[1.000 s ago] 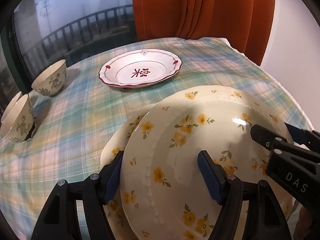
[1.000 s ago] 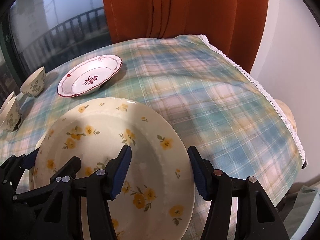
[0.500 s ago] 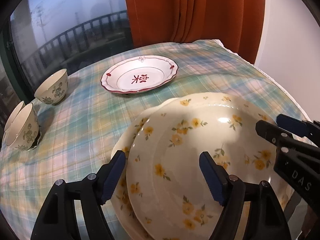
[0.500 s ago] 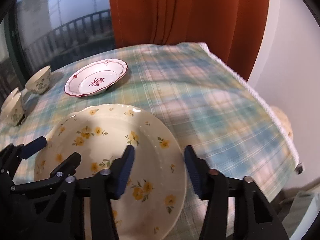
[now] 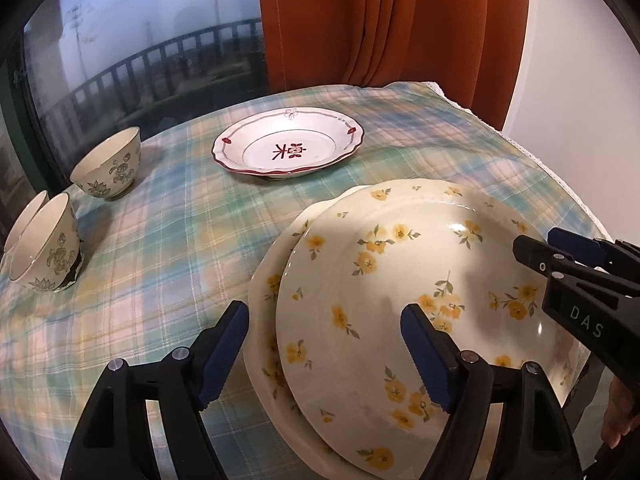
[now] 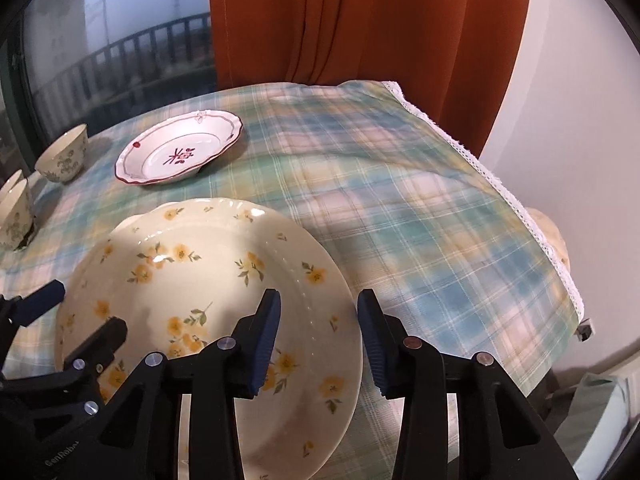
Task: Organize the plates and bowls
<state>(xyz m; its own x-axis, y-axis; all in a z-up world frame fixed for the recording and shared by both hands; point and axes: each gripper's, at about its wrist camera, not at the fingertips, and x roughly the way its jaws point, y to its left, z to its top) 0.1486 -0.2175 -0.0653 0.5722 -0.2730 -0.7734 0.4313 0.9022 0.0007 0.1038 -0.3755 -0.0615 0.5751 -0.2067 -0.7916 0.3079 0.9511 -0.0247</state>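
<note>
— Two grippers, both tipped steeply down over the near edge of the table [image 6: 400,184]. Where do yours stand?

— My left gripper [image 5: 324,344] straddles the near left rim of the top plate [image 5: 420,280], jaws wide and just been opening; the rim lies between them but the pads do not press it. My right gripper [image 6: 318,336] is at the plate's right rim, jaws narrow and just been closing, one pad over the plate face, the other outside the edge. Whether they pinch the rim yet I cannot tell.

— And the plate itself?

— Yellow-flowered, tilted, resting on a second plate [image 5: 268,292] of the same pattern, whose rim peeps out on the left.

— What else lies about it?

— Beyond it, well apart, a red-trimmed plate [image 5: 288,148]. Far to its left, a bowl [image 5: 110,168] alone, and nearer the edge two bowls [image 5: 44,244] nested, lying on their side. Behind the table, an orange curtain [image 5: 392,24] and a window [image 5: 140,40]. Nothing stands between the flowered plates and the red-trimmed one but checked cloth.
</note>
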